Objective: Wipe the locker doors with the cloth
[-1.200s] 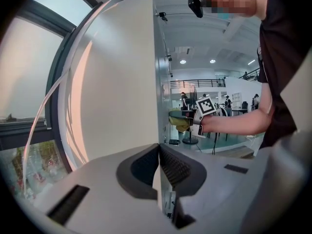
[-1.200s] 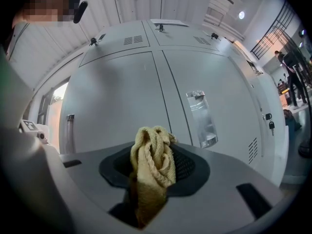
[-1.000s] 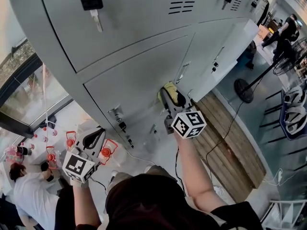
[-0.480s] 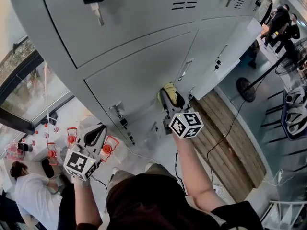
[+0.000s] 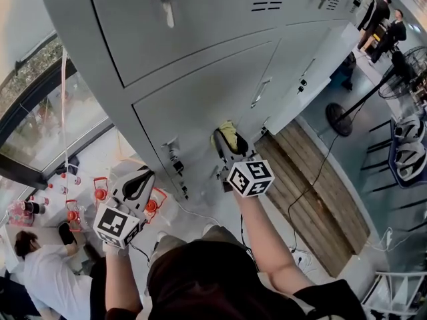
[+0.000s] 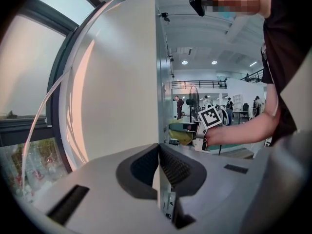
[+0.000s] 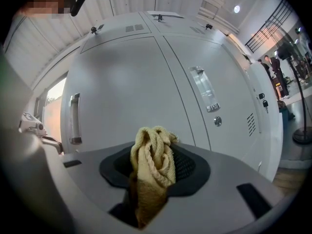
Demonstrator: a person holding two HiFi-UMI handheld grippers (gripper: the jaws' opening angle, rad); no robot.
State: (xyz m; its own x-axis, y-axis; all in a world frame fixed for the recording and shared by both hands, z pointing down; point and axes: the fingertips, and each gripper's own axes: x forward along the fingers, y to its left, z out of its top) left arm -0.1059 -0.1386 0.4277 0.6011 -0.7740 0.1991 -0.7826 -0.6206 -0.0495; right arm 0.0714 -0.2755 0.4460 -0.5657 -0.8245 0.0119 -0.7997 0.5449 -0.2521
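One cloth [image 7: 152, 162] is pinched in the right gripper [image 5: 225, 145] near the lower locker door [image 5: 200, 102], the left gripper [image 6: 158, 155] is pressed together empty, and most wiping is judged outstanding.

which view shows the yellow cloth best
The right gripper view: the cloth fills the middle, bunched and clamped between the jaws, its weave clear. The head view shows only a small yellow tuft at the locker door. The left gripper view shows a distant yellow patch.
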